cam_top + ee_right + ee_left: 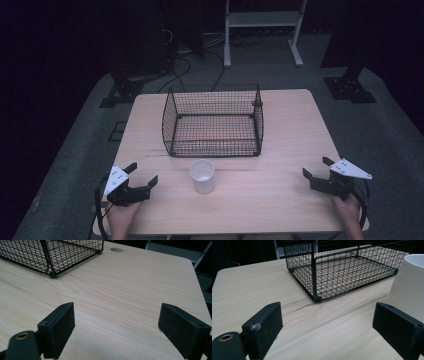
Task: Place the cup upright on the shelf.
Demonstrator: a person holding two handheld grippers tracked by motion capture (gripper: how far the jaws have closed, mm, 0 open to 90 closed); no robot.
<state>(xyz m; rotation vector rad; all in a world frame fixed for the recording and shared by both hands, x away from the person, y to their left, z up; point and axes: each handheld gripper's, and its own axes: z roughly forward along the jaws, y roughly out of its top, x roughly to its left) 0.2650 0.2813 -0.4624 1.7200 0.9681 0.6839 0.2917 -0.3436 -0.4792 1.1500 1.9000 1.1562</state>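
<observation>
A white paper cup (202, 175) stands upright on the wooden table (280, 150), just in front of a black wire basket (213, 121). My left gripper (141, 173) rests open near the table's front left corner, a hand's width left of the cup, with nothing between its jaws. In the left gripper view the cup (409, 285) rises at the right edge behind the right jaw, and the basket (342, 267) lies ahead. My right gripper (316, 167) sits open near the front right edge, with bare wood between its jaws in the right gripper view.
The basket (50, 255) holds nothing and sits mid-table toward the back. A round hole (116, 249) is cut in the tabletop beyond it. Behind the table stand a white frame (262, 30), dark stands and loose cables on a grey floor.
</observation>
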